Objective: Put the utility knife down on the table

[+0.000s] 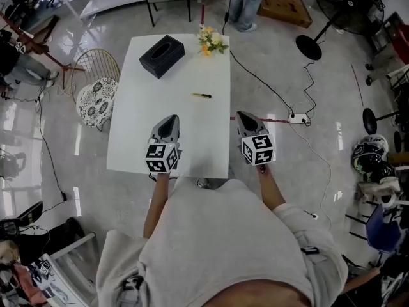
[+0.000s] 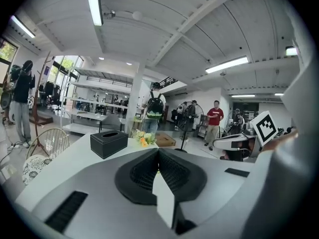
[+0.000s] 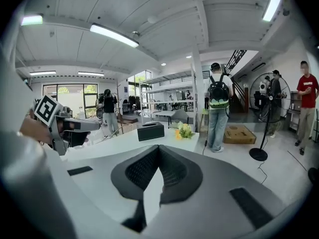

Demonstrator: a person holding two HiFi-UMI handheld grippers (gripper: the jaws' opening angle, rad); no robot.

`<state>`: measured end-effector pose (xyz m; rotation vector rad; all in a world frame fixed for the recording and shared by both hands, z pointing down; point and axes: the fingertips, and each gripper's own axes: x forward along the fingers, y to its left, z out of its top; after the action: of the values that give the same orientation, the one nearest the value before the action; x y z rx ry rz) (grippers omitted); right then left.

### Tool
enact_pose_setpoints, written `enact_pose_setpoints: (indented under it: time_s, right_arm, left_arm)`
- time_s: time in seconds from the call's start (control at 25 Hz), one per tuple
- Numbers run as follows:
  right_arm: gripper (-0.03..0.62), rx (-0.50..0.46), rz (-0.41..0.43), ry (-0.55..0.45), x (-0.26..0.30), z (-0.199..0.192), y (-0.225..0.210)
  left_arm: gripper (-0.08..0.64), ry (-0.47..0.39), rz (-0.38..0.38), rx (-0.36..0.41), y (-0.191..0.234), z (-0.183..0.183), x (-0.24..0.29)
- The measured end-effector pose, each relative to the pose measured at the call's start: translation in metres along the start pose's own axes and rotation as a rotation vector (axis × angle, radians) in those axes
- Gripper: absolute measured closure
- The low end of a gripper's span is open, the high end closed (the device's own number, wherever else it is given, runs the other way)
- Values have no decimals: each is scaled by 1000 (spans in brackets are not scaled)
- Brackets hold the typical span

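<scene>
The utility knife (image 1: 202, 95), thin, yellow and black, lies flat on the white table (image 1: 147, 139), right of its middle. My left gripper (image 1: 170, 119) hovers over the near part of the table, short of the knife, with its jaws closed tip to tip and nothing in them. My right gripper (image 1: 242, 114) hangs just off the table's right edge, nearer than the knife, also shut and empty. In the left gripper view the left gripper (image 2: 159, 152) points along the table; the knife is hidden there. The right gripper (image 3: 159, 147) points the same way.
A black tissue box (image 1: 162, 55) and a small bunch of flowers (image 1: 211, 41) stand at the table's far end. A wire chair with a patterned cushion (image 1: 97, 98) is at the left. A power strip (image 1: 298, 118) with cables and fan bases (image 1: 308, 47) lie on the floor at the right. A person (image 1: 246, 2) stands beyond.
</scene>
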<state>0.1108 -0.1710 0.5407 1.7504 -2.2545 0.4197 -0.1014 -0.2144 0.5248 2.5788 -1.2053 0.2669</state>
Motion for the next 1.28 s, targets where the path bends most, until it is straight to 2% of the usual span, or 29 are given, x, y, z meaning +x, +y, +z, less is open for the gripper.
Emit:
enact_pose_setpoints:
  time_s: [0.52, 1.28]
  right_arm:
    - [561, 11, -46, -38, -26, -1, 11]
    - [561, 9, -41, -28, -26, -6, 13]
  left_arm:
    - [540, -16, -29, 22, -8, 2, -17]
    - [540, -18, -39, 27, -15, 1, -16]
